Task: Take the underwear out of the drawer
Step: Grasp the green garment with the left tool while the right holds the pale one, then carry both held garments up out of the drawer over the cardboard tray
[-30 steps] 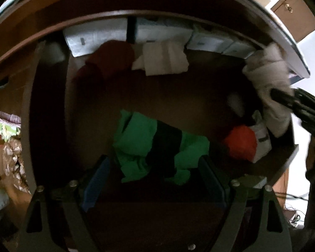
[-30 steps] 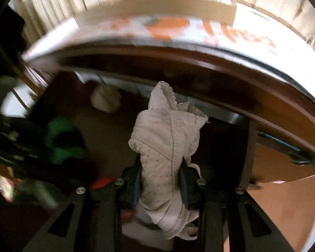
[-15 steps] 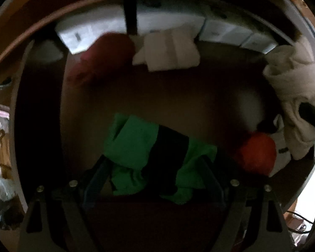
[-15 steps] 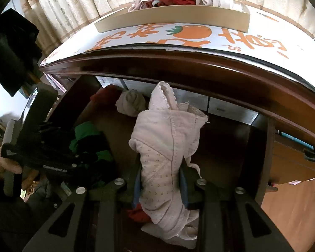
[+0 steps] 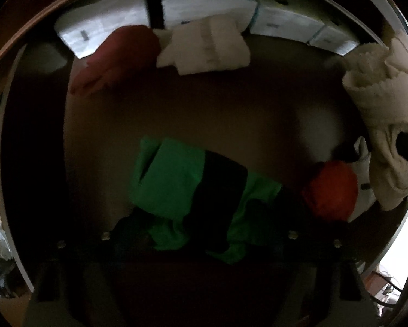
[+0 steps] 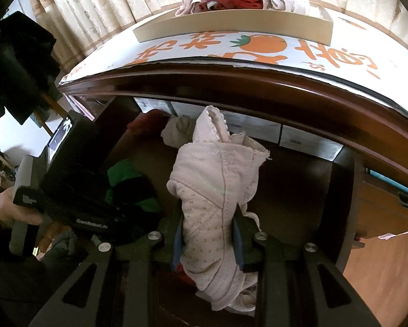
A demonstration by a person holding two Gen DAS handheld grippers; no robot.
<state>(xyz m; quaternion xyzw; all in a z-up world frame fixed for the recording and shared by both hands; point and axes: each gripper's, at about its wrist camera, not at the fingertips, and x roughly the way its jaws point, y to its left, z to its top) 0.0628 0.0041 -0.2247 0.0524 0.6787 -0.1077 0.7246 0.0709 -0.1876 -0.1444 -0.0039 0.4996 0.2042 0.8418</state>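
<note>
in the open wooden drawer (image 5: 176,103), a dark red garment (image 5: 119,54) and a folded white one (image 5: 206,49) lie along the back wall, while the green-and-black underwear (image 5: 193,190) sits near the front with the left gripper (image 5: 198,234) pointing straight down over it, jaws closing with the cloth between them but its dim fingertips too dark to show contact; further right, an orange piece (image 5: 332,190) rests near the corner. the right gripper (image 6: 208,242) pinches a cream dotted pair (image 6: 215,190) above the drawer's right side, pads pressed into the fabric. the risk: the left jaws may catch only a loose fold, so the bundle slips or unrolls on lifting, and the dangling cream pair could snag the drawer's edge. only the right wrist view shows the cardboard tray (image 6: 231,24) of clothes on the cabinet top and a person's hand (image 6: 5,207) on the left tool; only the left wrist view shows the drawer floor whole
</note>
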